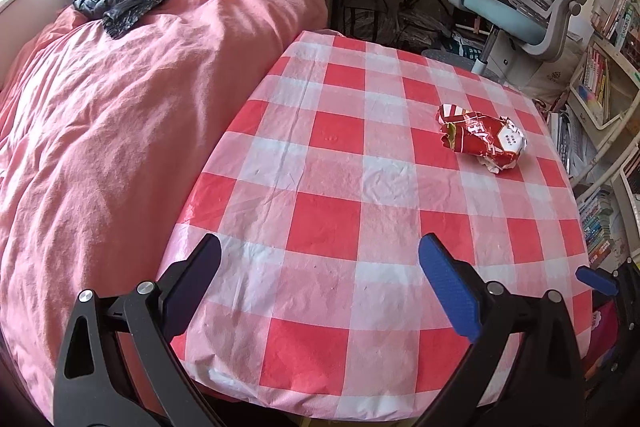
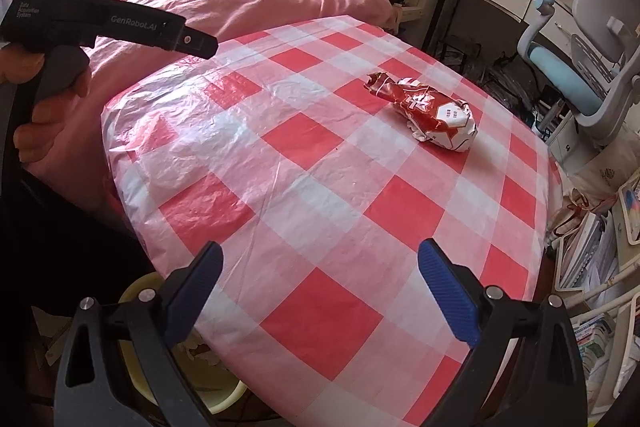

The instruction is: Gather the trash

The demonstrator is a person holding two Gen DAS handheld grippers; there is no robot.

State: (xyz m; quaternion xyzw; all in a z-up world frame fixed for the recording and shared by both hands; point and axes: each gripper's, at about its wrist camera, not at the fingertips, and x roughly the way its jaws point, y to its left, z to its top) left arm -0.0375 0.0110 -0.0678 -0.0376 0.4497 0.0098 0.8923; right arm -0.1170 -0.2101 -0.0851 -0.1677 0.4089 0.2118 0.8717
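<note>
Lying on the red-and-white checked tablecloth [image 1: 320, 187], the crumpled red snack wrapper [image 1: 482, 139] sits right of centre in the upper half of the left wrist view and, in the right wrist view, right of centre and above the middle of the frame [image 2: 424, 113], well apart from both tools. It looks like thin printed foil or paper, so it should be very light, soft and easily crushed, with nothing fragile about it; the glossy skin may be a little slippery and could skate on the plastic-looking cloth if nudged from one side. Its thick, balled white-and-red end appears the surest place to pinch, across the short width, since the twisted tail would likely fold away. In the right wrist view the long axis runs from upper left to lower right, the narrow twisted tail pointing to the upper left and the fat end to the lower right; in the left wrist view it runs the same diagonal, with the bulk at the lower right. The left gripper [image 1: 320, 283] hovers over the near edge of the table with its fingers spread wide and nothing between them. The right gripper [image 2: 320, 287] is likewise fully spread and empty, low in the frame over the near cloth. A pale yellow bin [image 2: 168, 367] shows below the table edge at lower left of the right wrist view, probably where the wrapper belongs.
</note>
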